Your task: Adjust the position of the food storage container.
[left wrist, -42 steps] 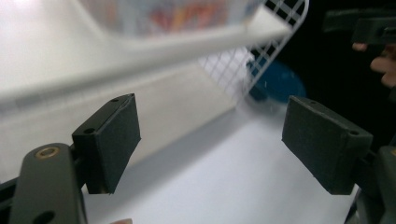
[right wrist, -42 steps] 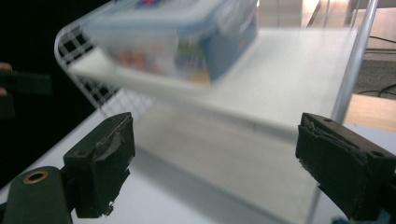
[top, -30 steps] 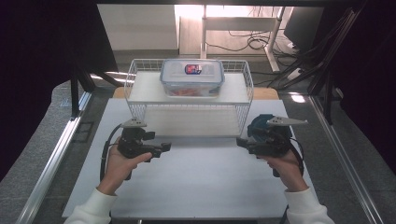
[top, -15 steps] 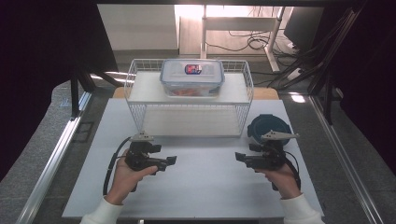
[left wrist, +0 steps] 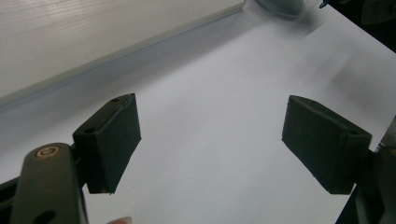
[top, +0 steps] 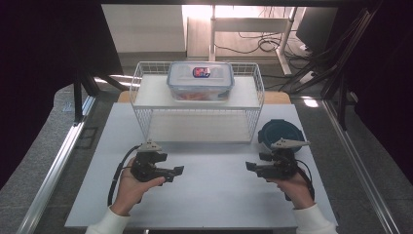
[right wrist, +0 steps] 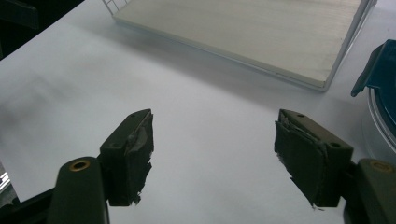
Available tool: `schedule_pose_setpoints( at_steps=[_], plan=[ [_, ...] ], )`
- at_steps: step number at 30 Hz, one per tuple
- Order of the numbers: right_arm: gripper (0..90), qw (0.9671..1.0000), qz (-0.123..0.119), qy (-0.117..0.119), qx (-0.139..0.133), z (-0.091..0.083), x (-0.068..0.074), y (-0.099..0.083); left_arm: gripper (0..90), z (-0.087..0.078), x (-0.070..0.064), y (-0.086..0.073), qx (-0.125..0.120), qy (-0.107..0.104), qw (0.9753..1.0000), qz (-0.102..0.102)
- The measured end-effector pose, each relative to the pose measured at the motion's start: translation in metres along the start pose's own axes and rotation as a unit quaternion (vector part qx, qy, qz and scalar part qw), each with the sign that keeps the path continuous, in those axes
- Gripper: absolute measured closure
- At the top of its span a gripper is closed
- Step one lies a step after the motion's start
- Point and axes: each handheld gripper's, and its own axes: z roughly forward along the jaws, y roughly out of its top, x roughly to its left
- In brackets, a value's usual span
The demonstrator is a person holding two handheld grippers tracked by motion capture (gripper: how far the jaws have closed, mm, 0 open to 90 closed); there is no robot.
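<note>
Bowl (top: 281, 136), dark blue with a lid, sits on the white mat (top: 209, 195) just right of the wire rack (top: 197, 100) and just beyond the right gripper; it is the nearest thing to either tool. Going left to right: the left gripper (top: 176, 170) hovers low over bare mat, its jaws spread wide with nothing between them, as the left gripper view shows (left wrist: 210, 140). In the middle, the rack holds a clear lidded box (top: 200, 80) on its upper shelf, well apart from both hands. The right gripper (top: 249, 166) is likewise released and empty (right wrist: 212, 149), pointing inward, away from the bowl, whose rim sits at the edge of the right gripper view (right wrist: 383, 93).

Risks, as I judge them: swinging the right gripper round toward the bowl could clip the rack's corner wire, since bowl and rack stand so close. A smooth round lid may slip from flat pads if pinched off-centre. Reaching for the box instead, a jaw could catch the rack's raised rim and drag the whole rack across the mat.
</note>
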Motion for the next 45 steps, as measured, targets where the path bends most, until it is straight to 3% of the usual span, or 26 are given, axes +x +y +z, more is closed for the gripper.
schedule_pose_setpoints(
  at_steps=[6, 9, 14, 17, 22, 25, 26, 29, 30, 31, 34, 37, 39, 41, 43, 45],
  plan=[
    [36.0, 1.0, 0.003, -0.002, 0.005, -0.001, -0.01, 0.002, 18.1, 0.0, 0.006, -0.003, 0.007, -0.012, 0.9999, -0.002],
    [38.4, 1.0, 0.006, -0.007, 0.003, -0.005, -0.012, 0.004, 18.1, 0.0, 0.006, -0.005, 0.009, -0.008, 0.9999, 0.001],
    [45.8, 0.9996, 0.007, -0.022, -0.016, -0.013, -0.021, 0.021, 18.1, -0.004, 0.005, -0.01, 0.011, -0.002, 0.9999, 0.007],
    [52.0, 0.9995, 0.003, -0.029, -0.006, -0.011, -0.027, 0.032, 18.1, -0.008, 0.004, -0.01, 0.006, -0.013, 0.9999, 0.007],
    [67.0, 0.9974, 0.002, -0.064, 0.033, -0.008, -0.054, 0.06, 18.1, -0.007, 0.009, -0.012, 0.013, -0.015, 0.9998, 0.002],
    [71.3, 0.9964, -0.002, -0.075, 0.04, -0.007, -0.063, 0.068, 18.1, -0.006, 0.01, -0.013, 0.015, -0.018, 0.9997, -0.003],
    [75.6, 0.9953, -0.016, -0.085, 0.043, -0.006, -0.073, 0.075, 18.1, -0.006, 0.011, -0.013, 0.013, -0.025, 0.9996, -0.007],
    [80.6, 0.9951, -0.02, -0.087, 0.043, -0.005, -0.085, 0.082, 18.1, -0.007, 0.009, -0.013, 0.009, -0.039, 0.9991, -0.011],
    [84.0, 0.9931, -0.025, -0.102, 0.052, -0.004, -0.096, 0.087, 18.2, -0.007, 0.008, -0.013, 0.009, -0.04, 0.9991, -0.011],
    [84.0, 0.9931, -0.025, -0.102, 0.052, -0.004, -0.096, 0.087, 18.1, -0.007, 0.008, -0.013, 0.009, -0.04, 0.9991, -0.011],
    [87.9, 0.9894, -0.035, -0.123, 0.068, -0.002, -0.115, 0.097, 18.1, -0.006, 0.009, -0.014, 0.013, -0.037, 0.9992, -0.011],
    [88.5, 0.9856, -0.044, -0.142, 0.082, 0.005, -0.13, 0.101, 18.2, -0.005, 0.013, -0.015, 0.01, -0.062, 0.9977, -0.024],
    [88.6, 0.984, -0.047, -0.148, 0.087, 0.008, -0.135, 0.102, 18.3, -0.004, 0.013, -0.016, 0.009, -0.063, 0.9977, -0.026],
    [88.7, 0.9801, -0.051, -0.166, 0.097, 0.019, -0.15, 0.102, 18.3, -0.004, 0.015, -0.016, 0.01, -0.059, 0.9978, -0.027],
    [88.7, 0.9793, -0.05, -0.168, 0.101, 0.021, -0.154, 0.102, 18.3, -0.004, 0.016, -0.017, 0.009, -0.061, 0.9976, -0.032],
    [88.8, 0.9791, -0.044, -0.172, 0.099, 0.031, -0.168, 0.104, 18.3, -0.004, 0.019, -0.018, 0.01, -0.056, 0.9978, -0.035]
  ],
)
